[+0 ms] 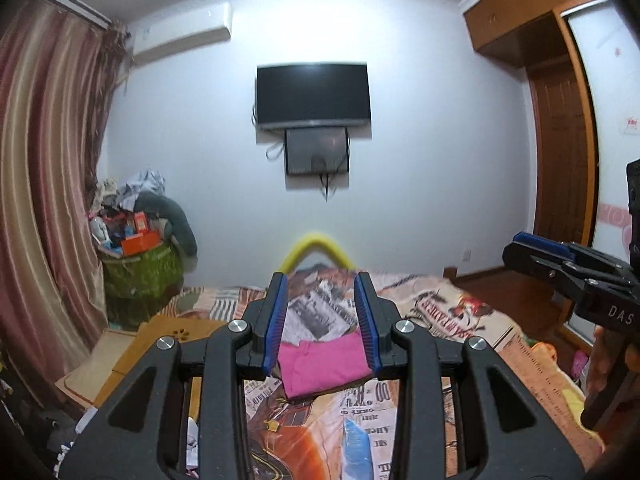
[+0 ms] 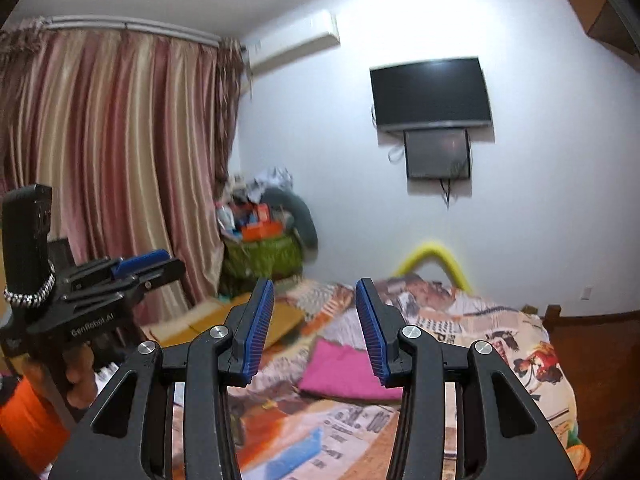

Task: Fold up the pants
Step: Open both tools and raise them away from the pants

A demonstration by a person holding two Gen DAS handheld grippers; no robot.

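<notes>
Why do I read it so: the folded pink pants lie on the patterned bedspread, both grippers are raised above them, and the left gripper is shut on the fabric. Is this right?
One detail is wrong: the left gripper is not shut on the fabric. The left wrist view shows its blue-padded jaws apart and empty, with the folded pink pants lying free on the patterned bedspread beyond them. The right gripper is likewise open and raised.

- Left gripper [image 1: 321,304]: black angular frame, silver round screws, ribbed blue pads on both fingers [image 1: 279,320].
- Right gripper [image 2: 315,320]: same black build, blue-lined fingers [image 2: 372,328].
- White "GenRobot.AI" lettering on the left gripper's side, braided black-and-white cord.
</notes>
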